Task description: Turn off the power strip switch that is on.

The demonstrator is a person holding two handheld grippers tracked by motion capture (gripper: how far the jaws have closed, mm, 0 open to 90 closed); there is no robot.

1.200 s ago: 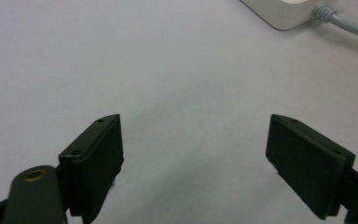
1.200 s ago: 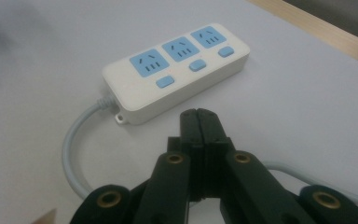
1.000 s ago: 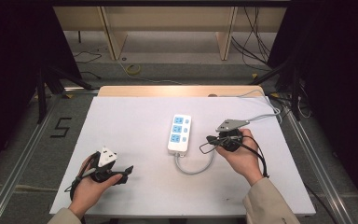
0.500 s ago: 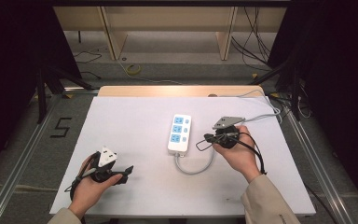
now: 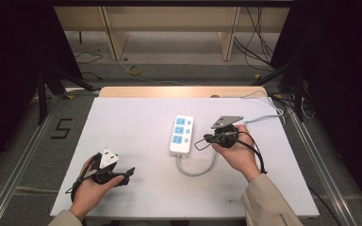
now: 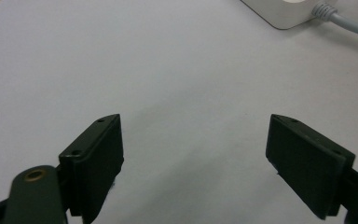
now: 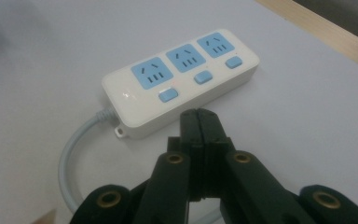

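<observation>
A white power strip (image 5: 181,135) with three blue sockets and blue switches lies lengthwise at the middle of the white table (image 5: 136,117). Its grey cable (image 5: 198,167) loops from the near end toward the right. My right gripper (image 5: 202,141) is just right of the strip and points at its side. In the right gripper view its jaws (image 7: 200,116) are pressed together on nothing, close to the strip (image 7: 182,88). My left gripper (image 5: 128,173) rests at the near left and points right. Its jaws (image 6: 195,122) are wide open over bare table, with the strip's corner (image 6: 284,11) far off.
A wooden strip (image 5: 184,92) runs along the table's far edge. Metal rails (image 5: 23,155) flank the table on both sides. Loose cables (image 5: 259,52) lie on the floor beyond, and a "5" mark (image 5: 62,128) is on the floor at left.
My right gripper has edged a little to the left, closer to the power strip, still shut. The left hand and gripper have stayed put.
</observation>
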